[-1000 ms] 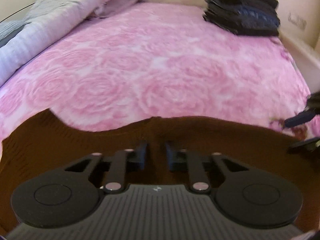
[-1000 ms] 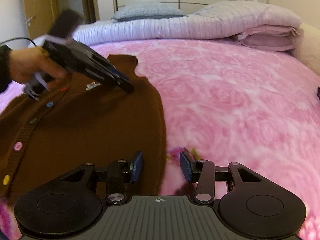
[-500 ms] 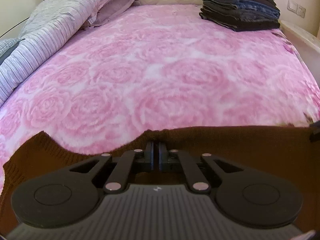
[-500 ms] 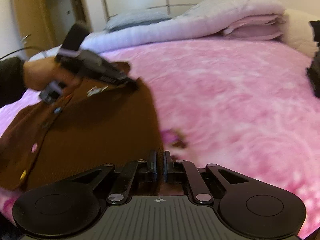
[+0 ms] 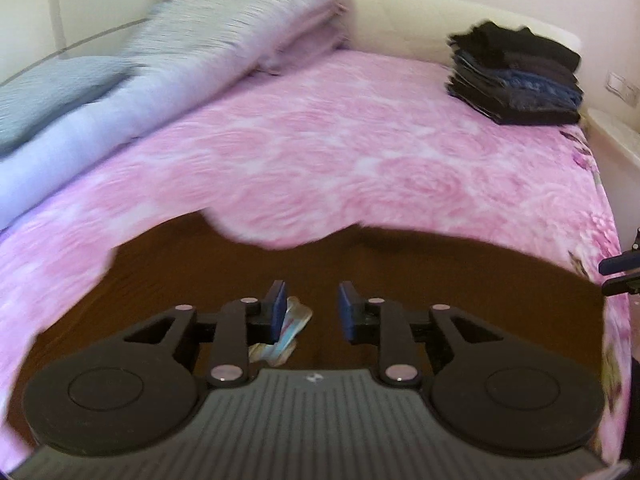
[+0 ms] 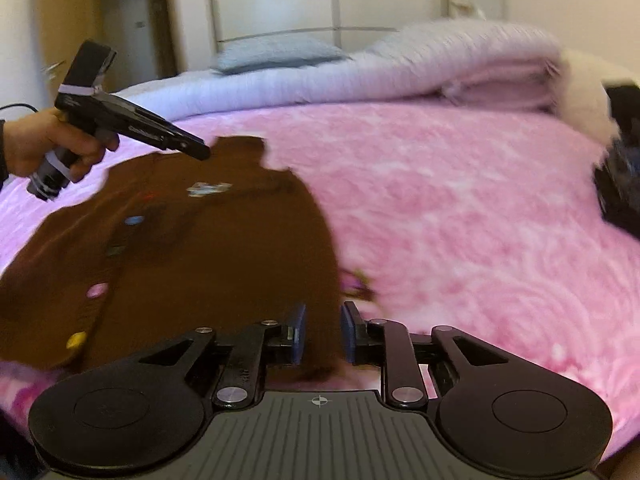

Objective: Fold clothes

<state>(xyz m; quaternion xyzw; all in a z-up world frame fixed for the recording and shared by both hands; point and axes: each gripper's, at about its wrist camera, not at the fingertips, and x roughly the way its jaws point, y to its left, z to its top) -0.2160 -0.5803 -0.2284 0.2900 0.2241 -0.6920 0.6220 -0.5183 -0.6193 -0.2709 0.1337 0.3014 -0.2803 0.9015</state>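
Both grippers, left (image 5: 312,308) and right (image 6: 323,332), have released the cardigan (image 6: 208,248); I'm hovering, tongs apart, planning even regrips at its hem.

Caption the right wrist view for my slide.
Open right gripper at the edge of a brown cardigan spread on a pink bedspread.

The left camera sits low and close over the brown cardigan (image 5: 360,272), looking across the pink bed (image 5: 360,160) toward a clothes stack (image 5: 516,80). The right camera looks along the bed from the cardigan's (image 6: 208,248) side toward the pillow (image 6: 276,54). Both see the cardigan, the bed and the folded blanket (image 5: 224,52).
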